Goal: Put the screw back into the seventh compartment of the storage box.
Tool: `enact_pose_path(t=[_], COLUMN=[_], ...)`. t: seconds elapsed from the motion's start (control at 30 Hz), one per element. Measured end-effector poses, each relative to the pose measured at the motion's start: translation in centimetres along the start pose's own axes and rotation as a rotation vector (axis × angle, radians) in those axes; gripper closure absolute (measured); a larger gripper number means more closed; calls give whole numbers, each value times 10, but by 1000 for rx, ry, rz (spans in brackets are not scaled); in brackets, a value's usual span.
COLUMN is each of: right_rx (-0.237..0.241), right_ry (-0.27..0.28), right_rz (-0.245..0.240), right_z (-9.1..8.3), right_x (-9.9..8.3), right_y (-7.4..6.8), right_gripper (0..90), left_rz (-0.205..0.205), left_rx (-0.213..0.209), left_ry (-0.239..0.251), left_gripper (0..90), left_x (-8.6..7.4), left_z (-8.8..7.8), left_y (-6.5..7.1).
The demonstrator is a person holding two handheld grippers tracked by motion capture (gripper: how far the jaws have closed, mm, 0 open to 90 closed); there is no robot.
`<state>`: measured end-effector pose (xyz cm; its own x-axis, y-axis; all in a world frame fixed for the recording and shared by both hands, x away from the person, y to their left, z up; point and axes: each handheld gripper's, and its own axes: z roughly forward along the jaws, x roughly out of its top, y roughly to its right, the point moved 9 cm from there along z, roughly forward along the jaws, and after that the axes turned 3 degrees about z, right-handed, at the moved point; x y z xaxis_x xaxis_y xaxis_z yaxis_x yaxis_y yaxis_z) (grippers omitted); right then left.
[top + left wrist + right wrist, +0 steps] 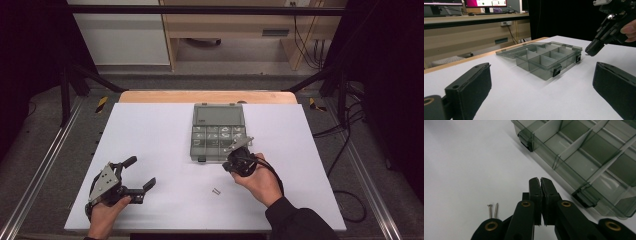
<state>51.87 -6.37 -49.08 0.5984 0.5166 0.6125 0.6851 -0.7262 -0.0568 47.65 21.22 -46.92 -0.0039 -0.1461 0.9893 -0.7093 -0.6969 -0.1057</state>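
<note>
Two small screws point(216, 191) lie side by side on the white table point(150, 130), near edge, right of centre. Right gripper point(239, 156) is the nearer tool by far; screws sit just near-left of it. Left gripper point(141, 172) is well apart on the left. In the right gripper view the screws point(493, 210) lie left of the jaws, below the tips, long axes roughly parallel to the jaws, heads toward the far end. Coming move likely turns on that: the gripper would have to back toward the person and shift left to get over them.

Right gripper point(540, 180) clenched, pads pressed together, nothing visible between them; tips hover close to the near right latch of the clear grey organizer box point(218, 132), which sits open at table centre with lid laid flat on the far side. Right hand point(260, 181) angled in from bottom right, gripper pointing far-left, tilted down.

Left gripper spread wide, empty, resting low on the table, pointing right toward the box point(549, 58)
</note>
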Motion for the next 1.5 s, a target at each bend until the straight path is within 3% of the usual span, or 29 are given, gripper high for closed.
enact_pose_path(t=[0.23, 0.57, 0.93, 1.23, 1.5], right_rx=[-1, -12, -45, -71, -80], right_ry=[73, 117, 92, 53, 12], right_rz=[17, 21, 33, 31, 52], right_z=[-11, -17, -14, -1, 11], right_x=[15, 35, 51, 51, 49], right_y=[7, 17, 32, 44, 45], right_gripper=[878, 877, 877, 877, 877], left_rz=[7, 5, 6, 6, 10], left_rx=[-2, -2, 2, 0, -3], left_ry=[-4, -5, -6, -7, -11], left_gripper=[20, 20, 20, 20, 20], left_x=[0, 0, 0, 0, -1], left_z=[0, 0, -1, -1, 0], left_y=[1, 0, 0, 0, 0])
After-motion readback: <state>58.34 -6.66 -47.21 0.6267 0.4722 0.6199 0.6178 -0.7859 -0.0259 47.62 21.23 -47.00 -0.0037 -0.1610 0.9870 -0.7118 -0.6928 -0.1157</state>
